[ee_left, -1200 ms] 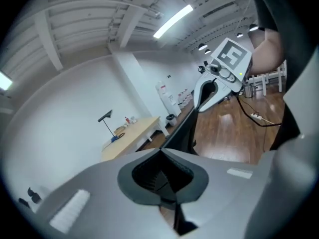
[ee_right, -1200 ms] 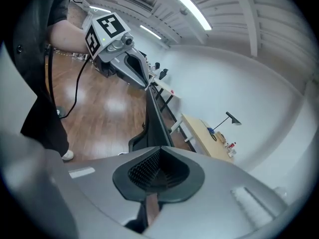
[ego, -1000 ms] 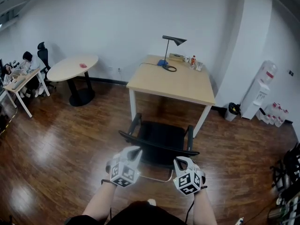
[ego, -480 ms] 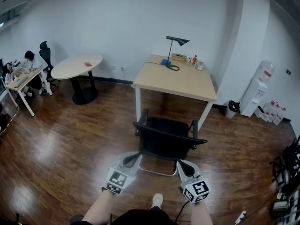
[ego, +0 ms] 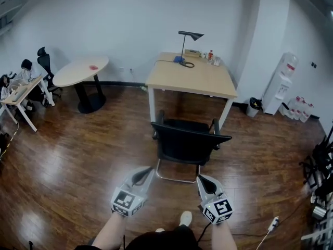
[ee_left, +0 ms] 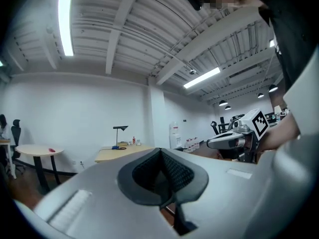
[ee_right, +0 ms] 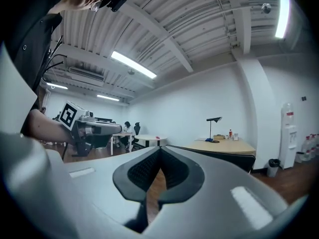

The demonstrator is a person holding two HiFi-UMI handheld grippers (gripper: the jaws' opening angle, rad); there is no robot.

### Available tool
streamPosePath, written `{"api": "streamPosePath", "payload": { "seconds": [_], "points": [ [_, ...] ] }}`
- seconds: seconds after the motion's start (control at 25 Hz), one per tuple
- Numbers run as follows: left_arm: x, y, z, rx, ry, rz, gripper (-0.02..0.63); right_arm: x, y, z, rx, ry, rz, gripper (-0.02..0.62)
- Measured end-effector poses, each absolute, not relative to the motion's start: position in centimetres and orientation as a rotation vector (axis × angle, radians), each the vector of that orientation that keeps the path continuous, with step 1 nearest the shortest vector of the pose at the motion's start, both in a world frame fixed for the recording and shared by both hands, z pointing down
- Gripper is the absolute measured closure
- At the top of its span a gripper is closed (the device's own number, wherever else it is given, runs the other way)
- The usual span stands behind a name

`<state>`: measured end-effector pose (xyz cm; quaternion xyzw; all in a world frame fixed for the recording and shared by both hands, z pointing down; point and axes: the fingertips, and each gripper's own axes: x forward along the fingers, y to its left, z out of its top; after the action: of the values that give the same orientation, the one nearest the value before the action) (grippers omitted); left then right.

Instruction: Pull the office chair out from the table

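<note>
The office chair [ego: 184, 142] is black, with a low backrest, two armrests and a shiny metal sled base. It sits on the dark wood floor [ego: 67, 160] just on the near side of the light wooden bench [ego: 192, 79], with its back to the camera and its seat about at the bench's near edge. The left hand-held gripper [ego: 148, 171] and right hand-held gripper [ego: 201, 178] hang just behind the backrest, not touching it. Both have their jaws squeezed together with nothing in them. A black desk lamp [ego: 187, 38] stands at the bench's far edge.
</note>
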<state>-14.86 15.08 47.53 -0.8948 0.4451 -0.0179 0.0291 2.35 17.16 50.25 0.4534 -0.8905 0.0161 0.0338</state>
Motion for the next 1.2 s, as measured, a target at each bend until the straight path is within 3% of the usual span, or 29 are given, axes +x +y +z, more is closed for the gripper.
{"api": "streamPosePath", "payload": {
  "seconds": [0.4,1.2],
  "points": [
    [-14.6,15.8,47.0,-2.76,1.393,0.048,0.604,4.8,18.2,49.2,1.454,-2.681,-0.051,0.583],
    [-11.2,18.3,47.1,-2.721,1.555,0.147,0.604,13.8,21.3,49.5,1.659,-2.681,0.125,0.583]
  ]
}}
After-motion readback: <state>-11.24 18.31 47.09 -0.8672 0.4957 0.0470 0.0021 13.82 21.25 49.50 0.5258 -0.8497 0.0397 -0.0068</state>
